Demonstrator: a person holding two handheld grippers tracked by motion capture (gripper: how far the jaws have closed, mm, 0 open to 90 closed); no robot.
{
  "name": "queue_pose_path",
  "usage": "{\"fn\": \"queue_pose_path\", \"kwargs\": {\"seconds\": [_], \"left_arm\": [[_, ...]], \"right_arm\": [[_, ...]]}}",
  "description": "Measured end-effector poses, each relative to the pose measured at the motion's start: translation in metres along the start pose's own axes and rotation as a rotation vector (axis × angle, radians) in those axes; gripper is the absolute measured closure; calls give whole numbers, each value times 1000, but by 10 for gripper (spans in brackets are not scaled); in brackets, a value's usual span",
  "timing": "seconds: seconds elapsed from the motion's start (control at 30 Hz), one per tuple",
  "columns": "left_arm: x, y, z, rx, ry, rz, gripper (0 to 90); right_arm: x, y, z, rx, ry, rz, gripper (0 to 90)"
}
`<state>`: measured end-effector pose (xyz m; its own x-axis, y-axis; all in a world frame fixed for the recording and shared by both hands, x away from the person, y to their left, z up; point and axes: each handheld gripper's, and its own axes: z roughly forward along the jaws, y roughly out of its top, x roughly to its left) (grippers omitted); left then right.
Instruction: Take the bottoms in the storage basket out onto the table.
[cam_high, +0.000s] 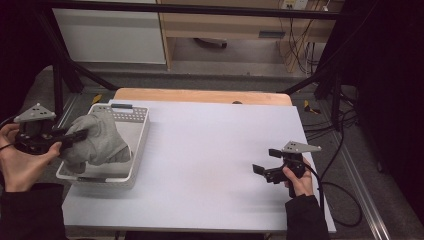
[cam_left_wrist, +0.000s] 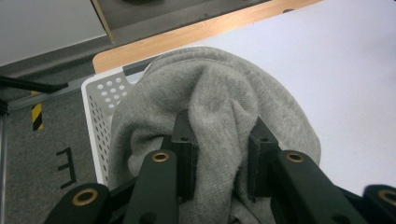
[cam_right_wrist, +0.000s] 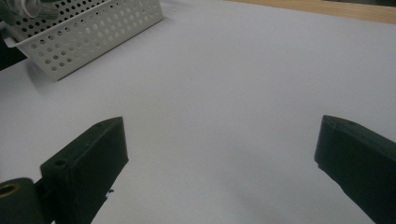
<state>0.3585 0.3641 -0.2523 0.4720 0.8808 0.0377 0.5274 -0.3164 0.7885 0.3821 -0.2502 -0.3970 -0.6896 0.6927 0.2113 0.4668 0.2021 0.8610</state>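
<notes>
- Currently the left gripper (cam_high: 75, 136) is clenched on a grey cloth (cam_high: 97, 140), at the left side of the table (cam_high: 210, 150).
- Seen from the left gripper view, both black jaws press into a thick fold of the grey cloth (cam_left_wrist: 219, 107), which bulges up between and around them.
- From the high view, the cloth hangs bunched from the jaws over the white perforated basket (cam_high: 135, 120); its lower part seems to rest inside the basket, though the folds make the contact hard to judge.
- That basket sits at the table's left edge, its long side running away from the person, with a dark handle on its far rim.
- Behind the cloth in the left gripper view, a corner of the white perforated basket (cam_left_wrist: 100, 98) shows, with the floor to its left and the pale table surface to its right.
- Meanwhile the right gripper (cam_high: 262, 161) is released: its jaws stand wide apart with nothing between them.
- It is held low over the right part of the table, well apart from the basket and the cloth, and points left towards them.
- Looking along the right gripper (cam_right_wrist: 219, 154) in its own view, bare table (cam_right_wrist: 233, 84) lies between the two jaws, and the white perforated basket (cam_right_wrist: 84, 32) stands at the far upper left.
- A hand grips each tool from the near side, both sleeves dark.
- Beyond the table's far edge a strip of wood shows.
</notes>
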Motion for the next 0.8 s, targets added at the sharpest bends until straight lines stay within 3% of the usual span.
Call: {"fn": "queue_pose_path", "kwargs": {"seconds": [0.8], "left_arm": [[-18,19,0,-19,-31,38,696]], "right_arm": [[0,0,0,2,-2,1,30]]}}
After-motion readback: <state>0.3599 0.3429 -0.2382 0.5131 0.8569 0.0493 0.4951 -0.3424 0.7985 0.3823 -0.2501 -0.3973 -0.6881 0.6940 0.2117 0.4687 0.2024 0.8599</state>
